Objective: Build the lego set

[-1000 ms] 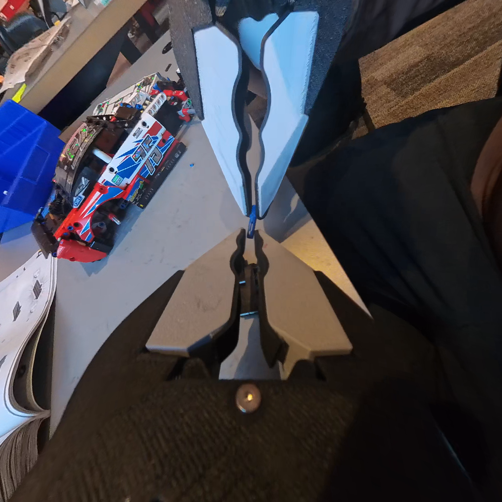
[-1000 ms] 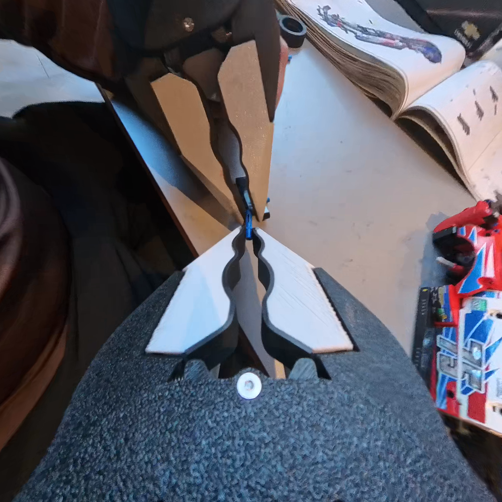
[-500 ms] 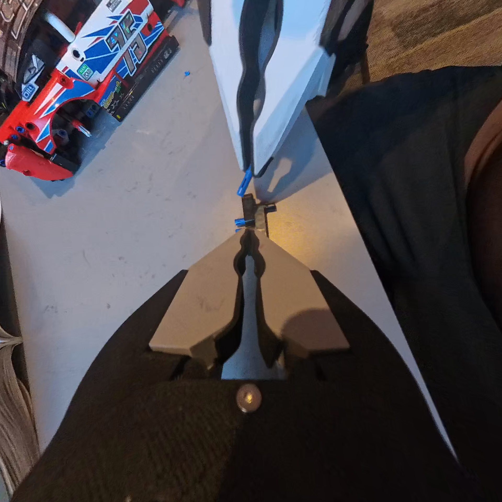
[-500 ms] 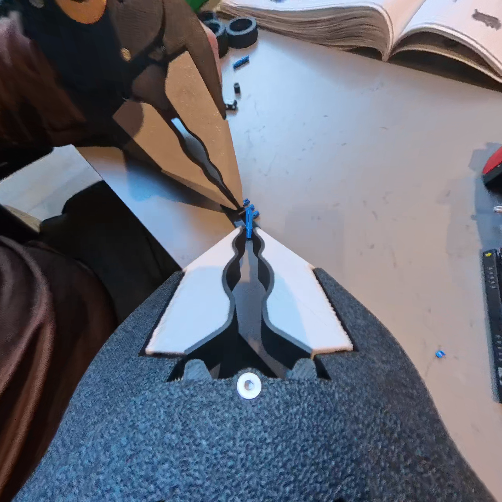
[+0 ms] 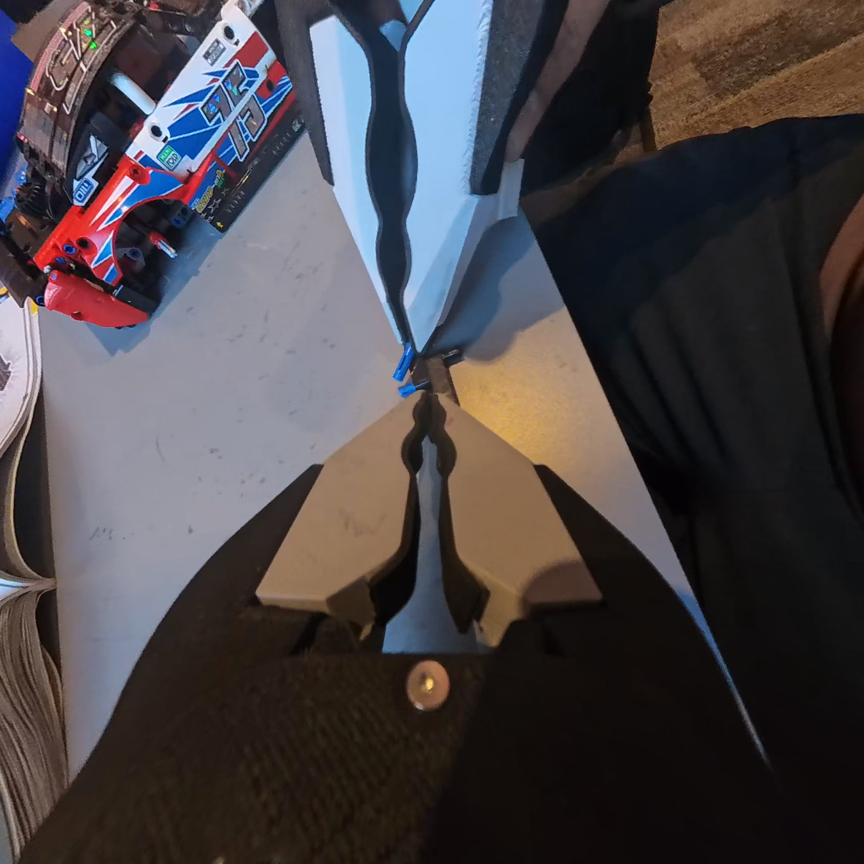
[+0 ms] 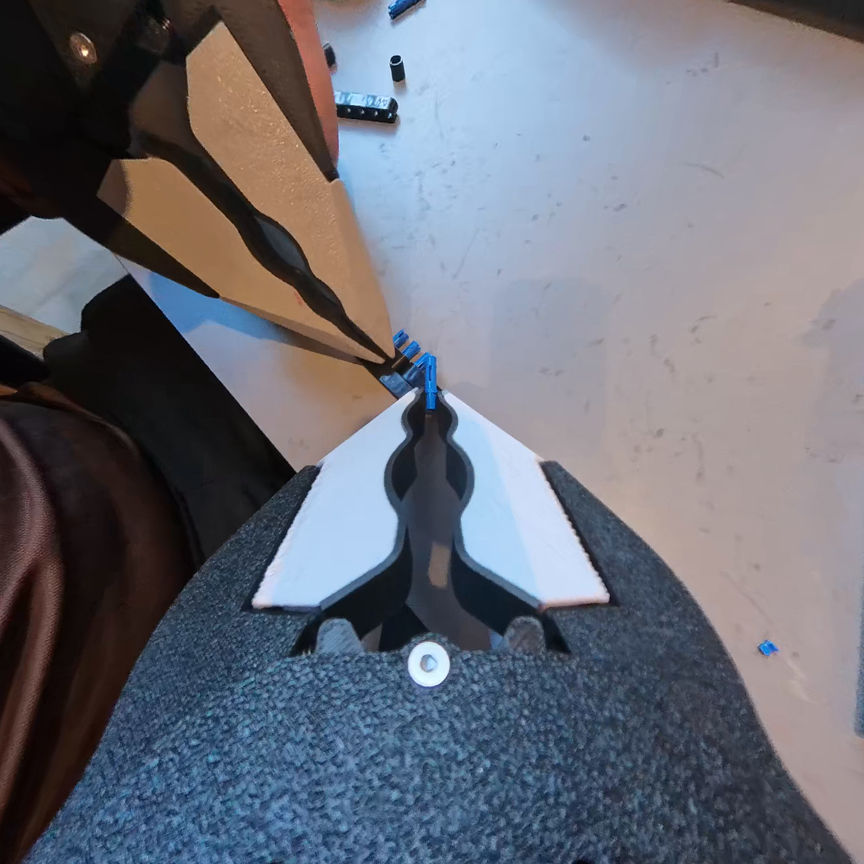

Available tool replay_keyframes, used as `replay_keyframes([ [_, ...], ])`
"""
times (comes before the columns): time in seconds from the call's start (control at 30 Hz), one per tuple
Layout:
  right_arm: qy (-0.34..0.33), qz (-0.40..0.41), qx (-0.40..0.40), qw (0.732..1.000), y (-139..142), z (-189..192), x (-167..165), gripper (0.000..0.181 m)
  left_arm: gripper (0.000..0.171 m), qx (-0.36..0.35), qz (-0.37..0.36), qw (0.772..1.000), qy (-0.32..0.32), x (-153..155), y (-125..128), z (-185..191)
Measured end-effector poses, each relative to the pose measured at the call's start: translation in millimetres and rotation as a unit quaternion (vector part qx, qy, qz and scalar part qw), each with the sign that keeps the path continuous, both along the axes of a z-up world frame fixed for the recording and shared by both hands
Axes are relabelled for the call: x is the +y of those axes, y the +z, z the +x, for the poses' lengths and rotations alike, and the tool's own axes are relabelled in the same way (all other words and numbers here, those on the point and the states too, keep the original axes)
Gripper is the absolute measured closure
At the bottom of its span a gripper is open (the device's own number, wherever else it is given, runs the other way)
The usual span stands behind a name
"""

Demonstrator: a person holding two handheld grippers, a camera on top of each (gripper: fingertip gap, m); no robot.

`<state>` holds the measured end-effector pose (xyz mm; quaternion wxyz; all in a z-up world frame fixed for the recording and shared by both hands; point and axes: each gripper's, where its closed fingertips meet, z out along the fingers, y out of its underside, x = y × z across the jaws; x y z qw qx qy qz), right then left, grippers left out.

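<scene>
My left gripper (image 5: 429,397) is pinched tight on a small black beam (image 5: 437,371) with blue pins. My right gripper (image 6: 430,397) is clamped on a blue pin (image 6: 430,381), its tip touching the beam, above the table's (image 5: 196,421) near edge. The race car model (image 5: 140,163) sits far left.

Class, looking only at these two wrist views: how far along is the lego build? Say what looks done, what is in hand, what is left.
Done: the red, white and blue car stands largely assembled on the table. In hand: the left gripper pinches a small black piece already carrying blue pins; the right gripper holds another blue pin against it. Left: seating that pin, and loose black parts wait.
</scene>
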<state>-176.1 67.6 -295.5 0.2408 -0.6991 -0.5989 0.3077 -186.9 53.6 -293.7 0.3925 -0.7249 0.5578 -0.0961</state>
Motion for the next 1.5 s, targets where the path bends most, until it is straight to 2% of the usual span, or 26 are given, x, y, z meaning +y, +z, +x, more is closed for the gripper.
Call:
replay_keyframes([
  [0.23,-0.012,-0.035,0.009,0.999,0.5,2.8,2.0,0.177,0.171,-0.027,-0.017,0.999,0.015,-3.0,0.4,4.6],
  [0.3,-0.028,-0.057,0.019,0.998,3.8,12.6,3.2,0.177,0.171,-0.045,-0.027,0.998,0.029,-5.6,0.7,10.6],
  [0.47,-0.074,-0.101,0.034,0.992,11.0,46.9,-2.9,0.177,0.171,-0.021,-0.002,0.999,0.049,-0.4,8.0,14.6],
  [0.53,-0.087,-0.109,0.038,0.99,9.2,54.0,-10.5,0.177,0.171,-0.034,-0.018,0.999,0.037,2.8,18.3,17.3],
  [0.6,-0.098,-0.107,0.037,0.989,5.5,56.8,-14.4,0.177,0.171,-0.036,-0.069,0.997,0.015,2.5,20.5,18.1],
  [0.63,-0.103,-0.103,0.035,0.989,3.9,56.9,-14.4,0.177,0.135,-0.033,-0.104,0.994,0.016,3.4,18.3,17.3],
  [0.67,-0.105,-0.102,0.035,0.989,3.9,55.9,-13.9,0.177,0.125,-0.024,-0.145,0.989,0.017,1.1,14.1,16.3],
  [0.73,-0.108,-0.101,0.038,0.988,6.2,51.9,-11.9,0.177,0.124,-0.012,-0.18,0.983,0.027,0.1,8.0,16.1],
  [0.87,-0.109,-0.095,0.032,0.989,5.4,43.1,-10.4,0.177,0.133,0.035,-0.16,0.985,0.061,4.9,-8.2,14.7],
  [1.1,-0.123,-0.122,0.011,0.985,-2.6,33.4,-13.5,0.178,0.155,0.003,-0.177,0.981,0.076,2.6,-8.5,30.2],
  [1.37,-0.153,-0.14,0.031,0.978,0.0,33.1,-12.9,0.177,0.155,-0.04,-0.164,0.978,0.121,3.3,-8.0,31.6],
  [1.5,-0.17,-0.142,0.057,0.974,5.8,39.4,-19.3,0.177,0.156,-0.059,-0.159,0.977,0.131,-7.8,-7.6,38.1],
])
